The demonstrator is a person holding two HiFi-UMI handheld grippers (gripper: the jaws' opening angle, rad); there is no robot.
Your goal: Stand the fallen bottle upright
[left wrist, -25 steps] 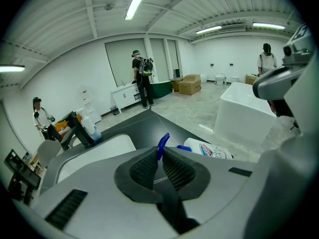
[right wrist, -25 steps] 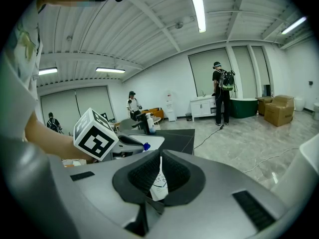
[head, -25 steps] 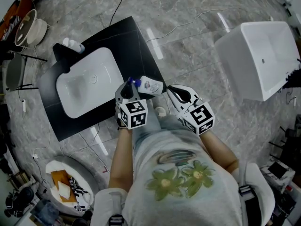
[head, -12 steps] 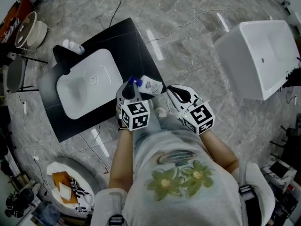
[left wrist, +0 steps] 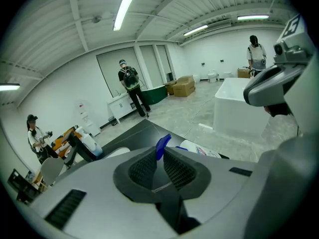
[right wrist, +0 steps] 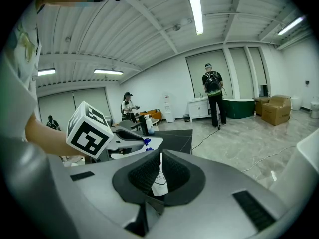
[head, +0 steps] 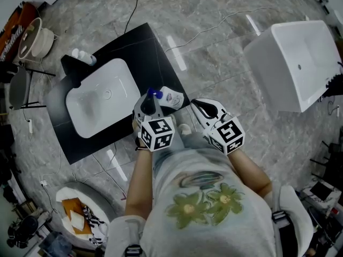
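Bottle (head: pixel 171 97) rests at the near right corner of the black counter (head: pixel 150 47) beside the white basin (head: pixel 102 95), blue cap (left wrist: pixel 162 144) pinched by the left gripper (head: pixel 150 97), whose narrow jaws have just been opening slightly, while the right gripper (head: pixel 197 104), off the counter, has its jaws nearly together on a white slip (right wrist: pixel 159 183).

Bottle (head: pixel 171 97) on counter (head: pixel 134 47), L gripper (head: pixel 148 98) at cap (head: pixel 155 93)

Bright ceiling tube lights (left wrist: pixel 124 9), glare streaks on floor (head: pixel 225 63), fisheye-bent, dark corners.
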